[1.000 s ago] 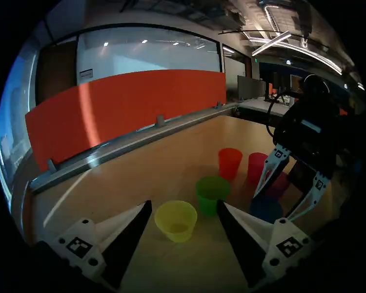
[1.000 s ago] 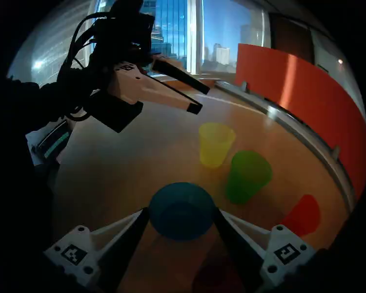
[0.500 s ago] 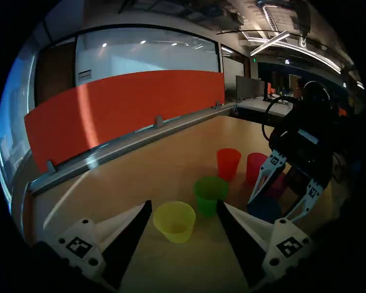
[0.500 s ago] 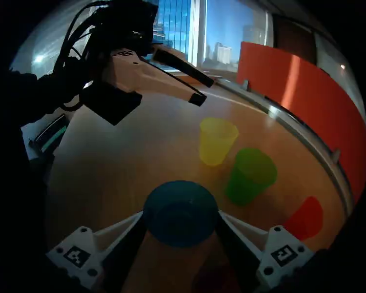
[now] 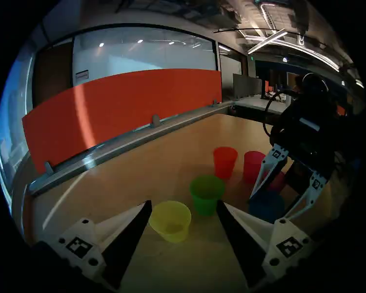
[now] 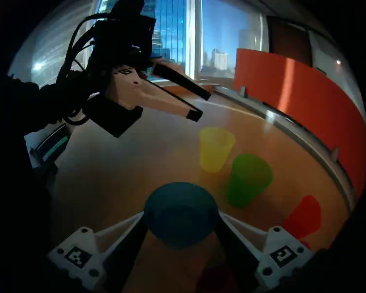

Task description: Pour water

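Observation:
My right gripper (image 6: 181,217) is shut on a blue cup (image 6: 181,207), one finger on each side of its rim. The left gripper view shows that blue cup (image 5: 264,207) low between the right gripper's (image 5: 272,205) white fingers. A yellow cup (image 5: 170,222) stands just ahead of my open left gripper (image 5: 183,211), between the fingertips and untouched. In the right gripper view the left gripper (image 6: 201,105) hangs open above and left of the yellow cup (image 6: 215,149). A green cup (image 5: 207,194) stands upright beside the yellow one.
An orange-red cup (image 5: 225,162) and a darker red cup (image 5: 254,166) stand behind the green cup (image 6: 248,179) on the wooden table (image 5: 134,180). An orange divider panel (image 5: 124,110) with a metal rail runs along the table's far edge. A person's dark sleeve (image 6: 31,102) holds the left gripper.
The blue cup sits a little closer and tighter between the right gripper's fingers. The left gripper has shifted slightly, so the yellow cup lies lower and more to the left between its fingers.

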